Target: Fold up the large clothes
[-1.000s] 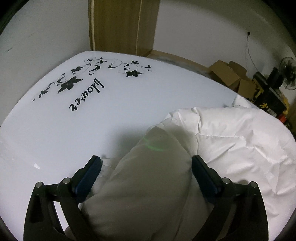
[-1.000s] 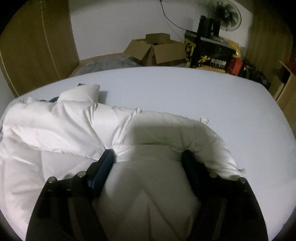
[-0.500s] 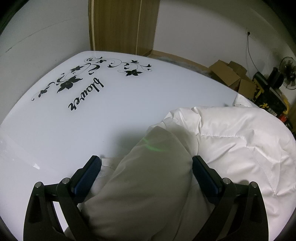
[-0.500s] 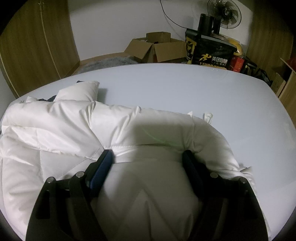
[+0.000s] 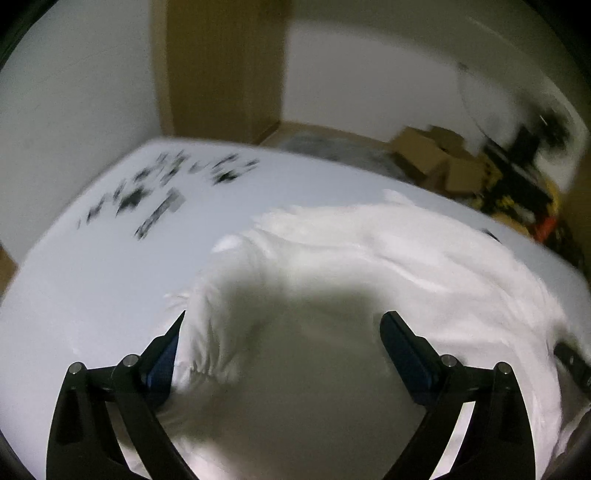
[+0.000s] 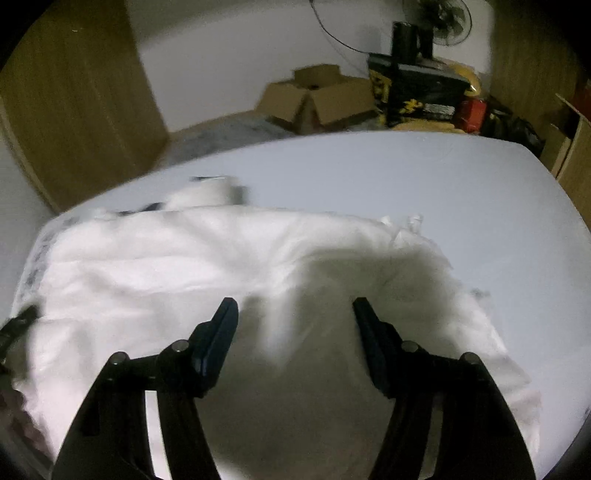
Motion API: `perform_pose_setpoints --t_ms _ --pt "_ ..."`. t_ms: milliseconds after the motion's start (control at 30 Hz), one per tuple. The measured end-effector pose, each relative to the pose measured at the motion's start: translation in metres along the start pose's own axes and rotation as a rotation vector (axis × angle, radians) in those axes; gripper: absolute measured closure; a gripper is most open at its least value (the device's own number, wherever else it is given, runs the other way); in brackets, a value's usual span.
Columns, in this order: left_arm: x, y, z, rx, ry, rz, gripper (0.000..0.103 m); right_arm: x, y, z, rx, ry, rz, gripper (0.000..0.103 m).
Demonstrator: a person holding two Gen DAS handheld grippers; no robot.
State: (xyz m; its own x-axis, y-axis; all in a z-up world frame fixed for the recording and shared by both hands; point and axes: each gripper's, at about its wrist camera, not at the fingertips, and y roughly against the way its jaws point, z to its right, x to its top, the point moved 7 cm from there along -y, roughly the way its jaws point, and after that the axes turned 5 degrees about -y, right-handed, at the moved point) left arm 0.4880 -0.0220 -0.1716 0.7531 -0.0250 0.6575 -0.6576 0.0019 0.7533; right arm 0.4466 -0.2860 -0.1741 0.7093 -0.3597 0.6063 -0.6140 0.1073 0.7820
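White puffy quilted jacket point(image 5: 369, 258) lies bunched on the pale bed point(image 5: 92, 277). The left gripper point(image 5: 282, 325) and right gripper point(image 6: 295, 310) each clamp a padded fold; the right's jaws have just been closing. Only the left view shows the bed's black floral print point(image 5: 155, 192); the right shows a fan point(image 6: 443, 18).

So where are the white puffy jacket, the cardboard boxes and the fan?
white puffy jacket point(image 6: 177, 258): right wrist view, on its bright upper panel.
cardboard boxes point(image 6: 317, 99): right wrist view, on the front of the open box.
fan point(image 6: 441, 20): right wrist view, on the round grille at the top.
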Motion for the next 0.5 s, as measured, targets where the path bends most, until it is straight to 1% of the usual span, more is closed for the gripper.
perform_pose_setpoints --t_ms 33,100,133,167,200,233,300,367,400,433,467,500 --pt "-0.002 0.000 0.008 0.004 -0.020 0.003 0.006 -0.006 0.002 -0.009 -0.009 0.037 0.005 0.037" --pt "-0.007 -0.005 0.015 0.028 -0.055 0.017 0.005 -0.019 -0.005 -0.018 -0.085 0.129 0.005 0.037" --pt "-0.010 -0.011 0.015 0.035 -0.063 0.017 0.004 -0.027 -0.017 -0.016 -0.127 0.158 -0.015 0.036" --pt "-0.013 -0.017 0.015 0.036 -0.072 0.013 0.002 -0.031 -0.023 -0.015 -0.129 0.160 -0.026 0.032" --pt "-0.016 -0.023 0.015 0.030 -0.078 0.011 0.000 -0.031 -0.026 -0.013 -0.122 0.154 -0.025 0.030" --pt "-0.016 -0.027 0.012 0.019 -0.070 0.010 0.000 -0.030 -0.031 -0.011 -0.118 0.151 -0.032 0.030" --pt "-0.015 -0.036 0.005 -0.008 -0.027 0.001 0.000 -0.027 -0.038 -0.009 -0.112 0.145 -0.050 0.023" --pt "-0.014 -0.032 0.005 -0.015 -0.043 -0.004 0.000 -0.025 -0.040 -0.008 -0.117 0.155 -0.066 0.022" --pt "-0.015 -0.025 0.002 -0.017 -0.046 0.007 0.001 -0.023 -0.037 -0.007 -0.128 0.166 -0.074 0.022" --pt "-0.013 -0.015 -0.004 -0.013 -0.035 0.036 0.001 -0.021 -0.028 -0.005 -0.135 0.145 -0.069 0.024" --pt "-0.011 -0.005 -0.010 -0.007 -0.026 0.068 0.001 -0.019 -0.014 -0.001 -0.115 0.097 -0.042 0.031" --pt "-0.008 0.009 -0.021 0.017 -0.016 0.131 0.001 -0.019 -0.001 -0.002 -0.078 0.063 -0.017 0.032"
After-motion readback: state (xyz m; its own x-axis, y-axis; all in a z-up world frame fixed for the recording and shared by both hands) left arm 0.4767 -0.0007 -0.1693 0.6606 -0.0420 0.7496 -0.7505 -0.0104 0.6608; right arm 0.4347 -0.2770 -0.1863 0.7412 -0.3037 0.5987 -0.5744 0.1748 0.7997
